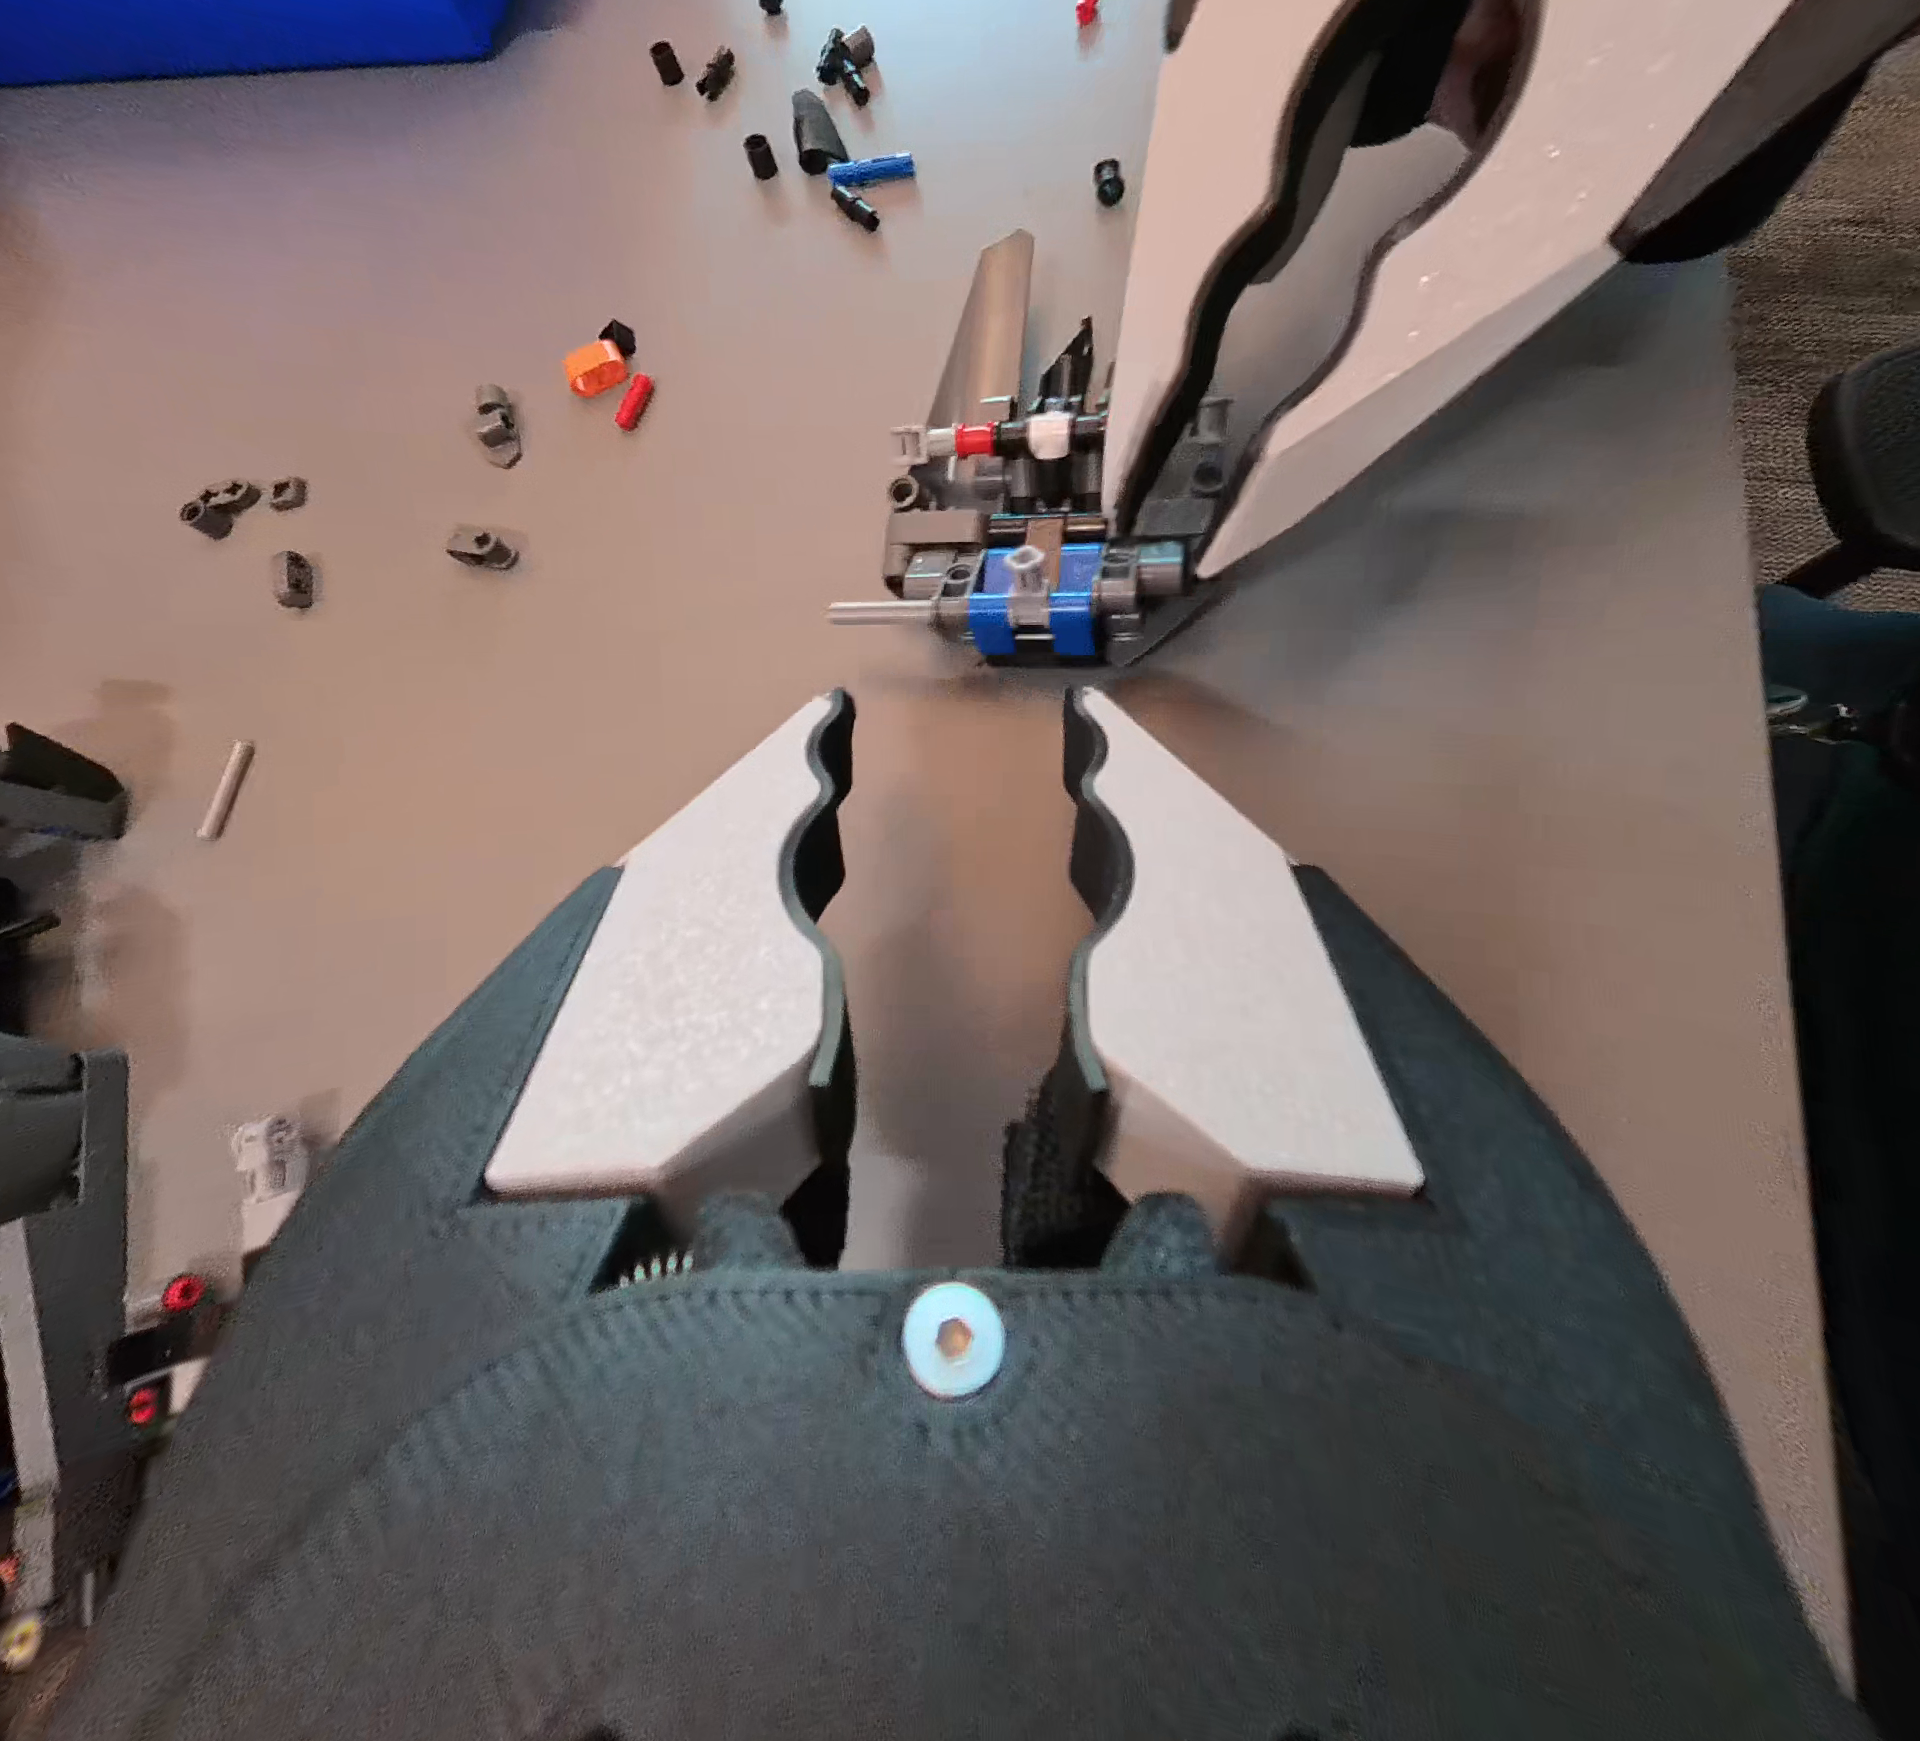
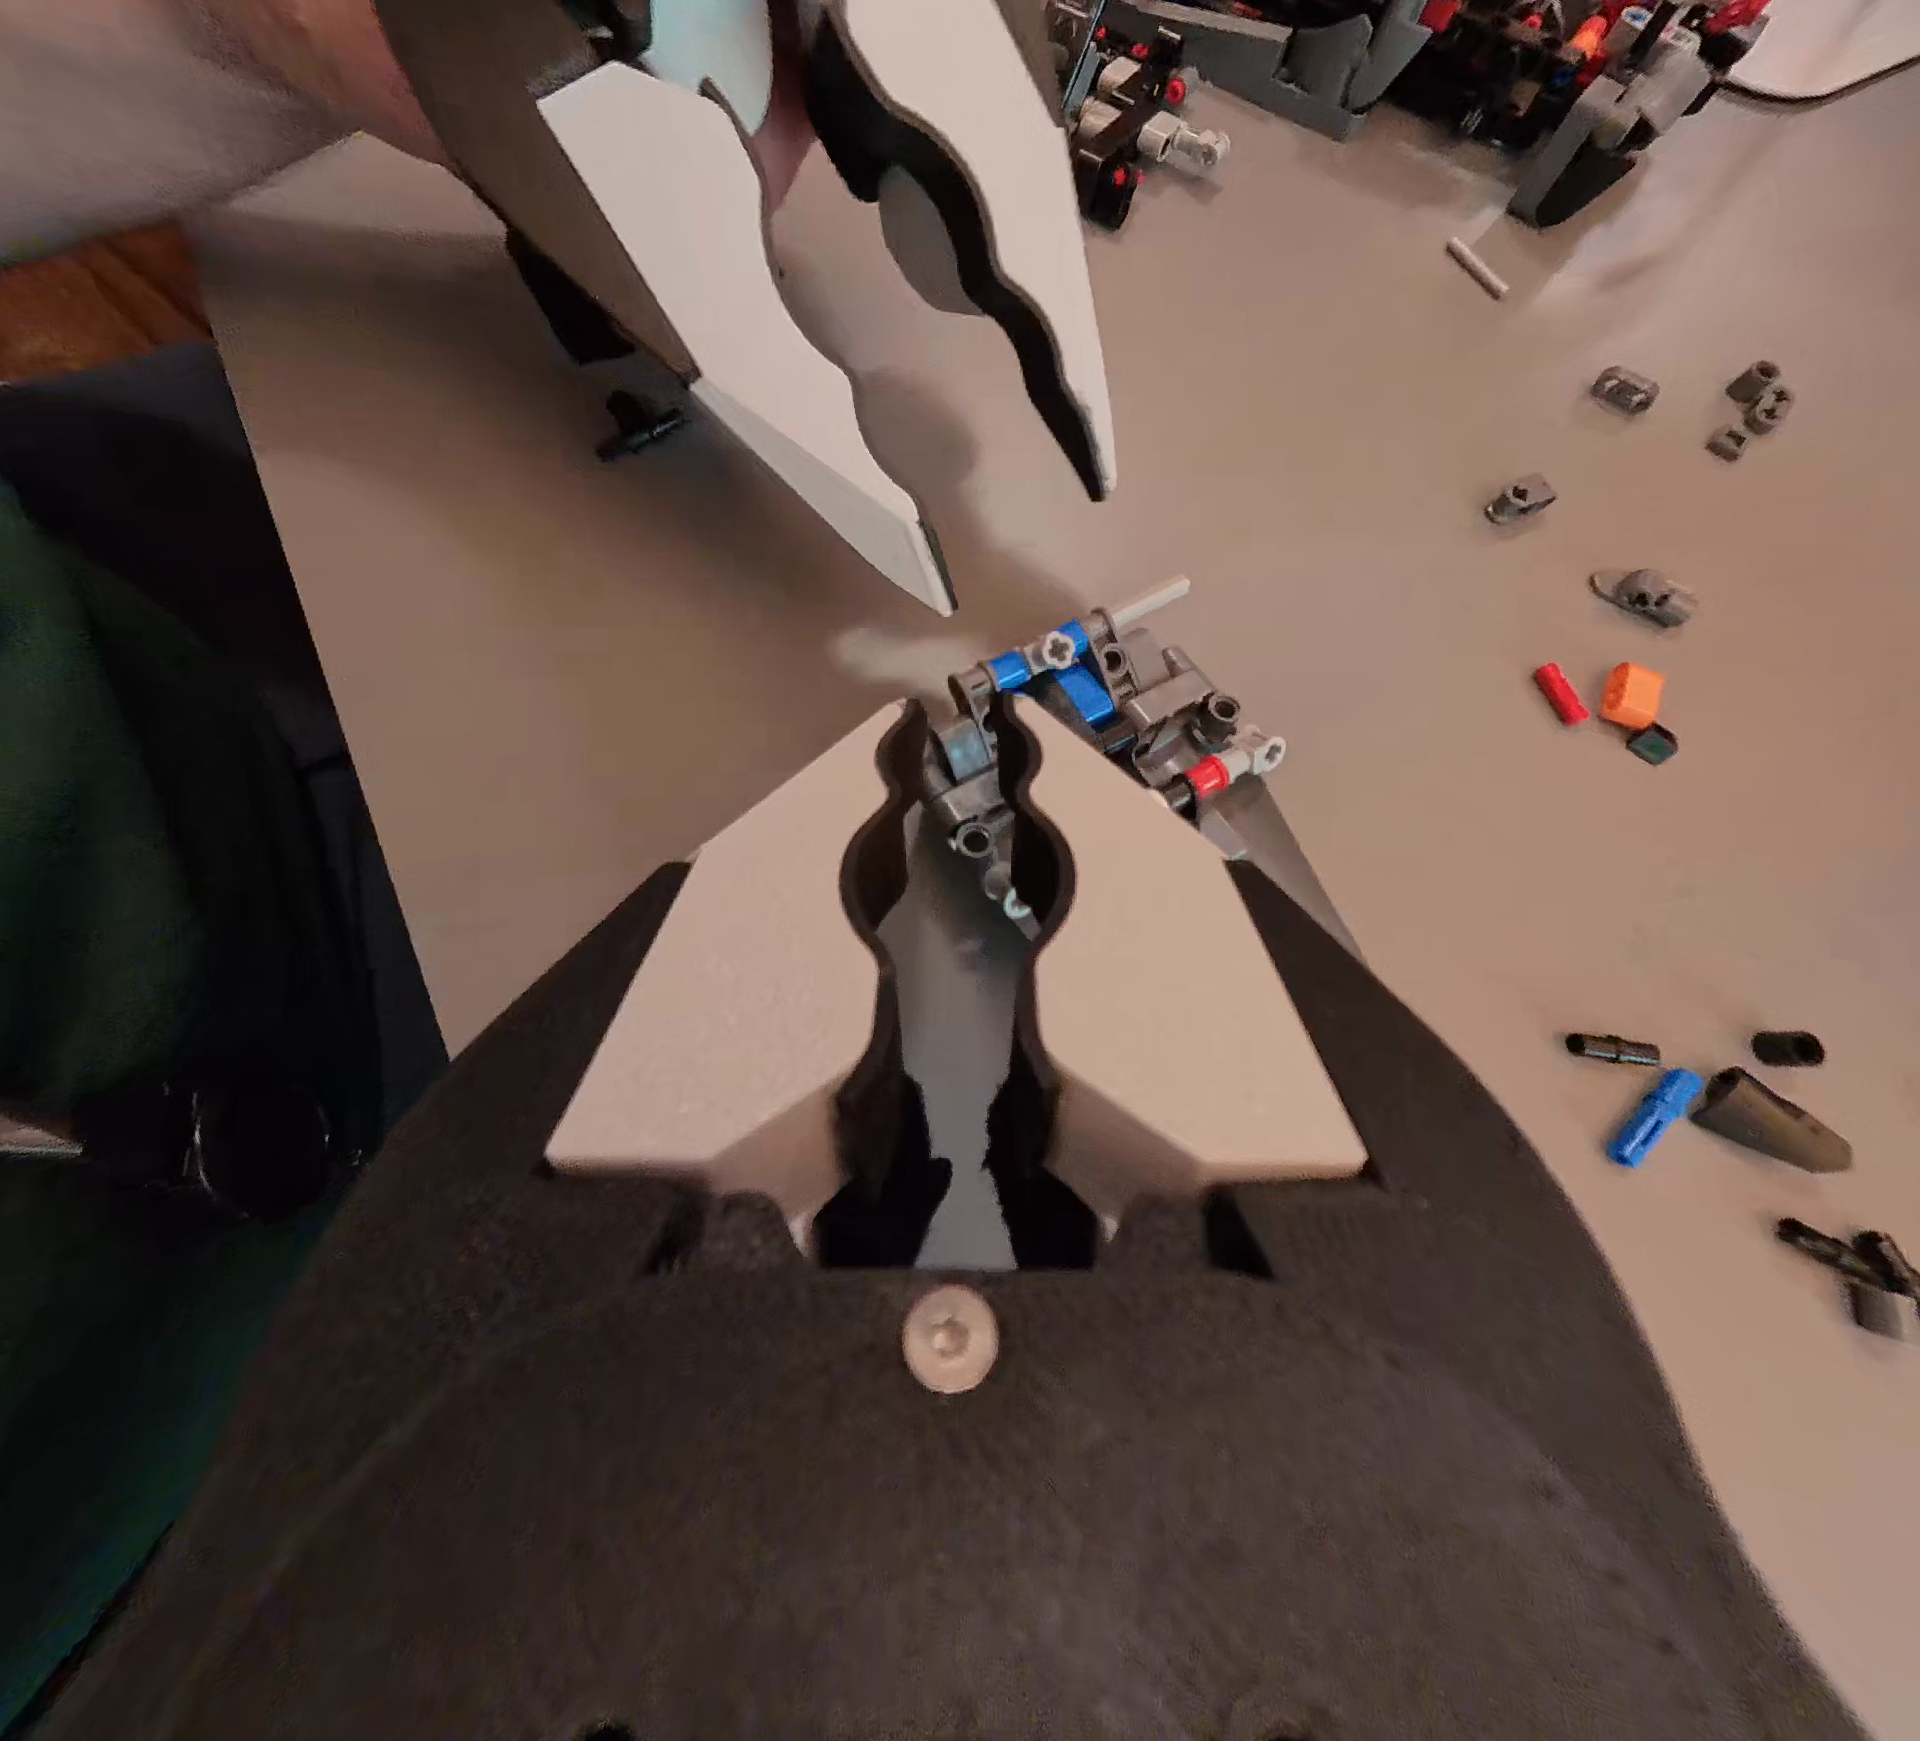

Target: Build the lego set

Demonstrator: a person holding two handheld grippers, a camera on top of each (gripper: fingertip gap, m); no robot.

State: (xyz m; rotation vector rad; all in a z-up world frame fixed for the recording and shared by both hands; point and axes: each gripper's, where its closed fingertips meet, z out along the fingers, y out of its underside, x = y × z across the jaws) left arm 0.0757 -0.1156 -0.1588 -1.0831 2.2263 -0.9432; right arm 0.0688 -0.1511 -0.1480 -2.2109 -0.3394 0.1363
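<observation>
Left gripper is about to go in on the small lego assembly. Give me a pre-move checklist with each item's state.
1. Right gripper shut on the small assembly: ok.
2. Left gripper open and empty: ok.
3. Left gripper lined up with the assembly's blue end: ok.
4. Grey rod sticking out sideways, clear of both grippers: ok.
5. Table between left gripper and assembly free of loose pieces: ok.
6. Assembly resting on the table or lifted: cannot tell.

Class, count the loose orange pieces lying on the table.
1: the orange piece sits beside a red pin and a small black piece. Others may be hidden by the tools.
</observation>
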